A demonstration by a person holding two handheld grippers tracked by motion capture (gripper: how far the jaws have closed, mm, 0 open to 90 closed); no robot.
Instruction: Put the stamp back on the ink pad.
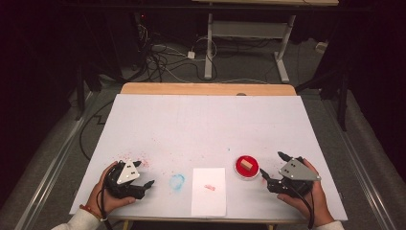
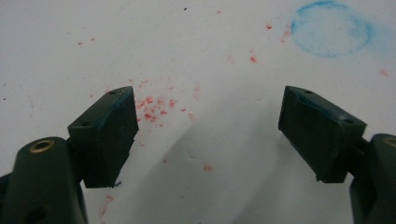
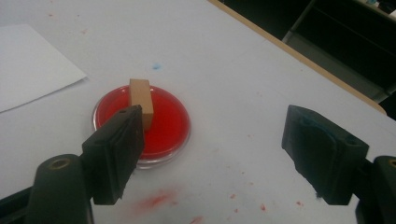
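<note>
A round red dish (image 1: pixel 247 167) (image 3: pixel 163 121) of red ink lies on the white table cover, and a small tan wooden block (image 1: pixel 246 164) (image 3: pixel 141 101) stands in it. A white sheet of paper (image 1: pixel 208 190) (image 3: pixel 32 65) with a small red mark (image 1: pixel 209 187) lies left of the dish. My right gripper (image 1: pixel 273 168) (image 3: pixel 212 154) is open just right of the dish, nothing between its jaws. Near the front left my left gripper (image 1: pixel 146 173) (image 2: pixel 205 135) is open and empty over red specks, with a blue ring stain (image 1: pixel 177 181) (image 2: pixel 332 29) beside it.
Red flecks (image 2: pixel 154 108) and a red smear (image 3: pixel 156 200) dot the white cover (image 1: pixel 206 124). A wooden table edge (image 1: pixel 206 88) runs along the far side. Beyond it are cables (image 1: pixel 163 57) on the floor and a desk frame (image 1: pixel 249 33).
</note>
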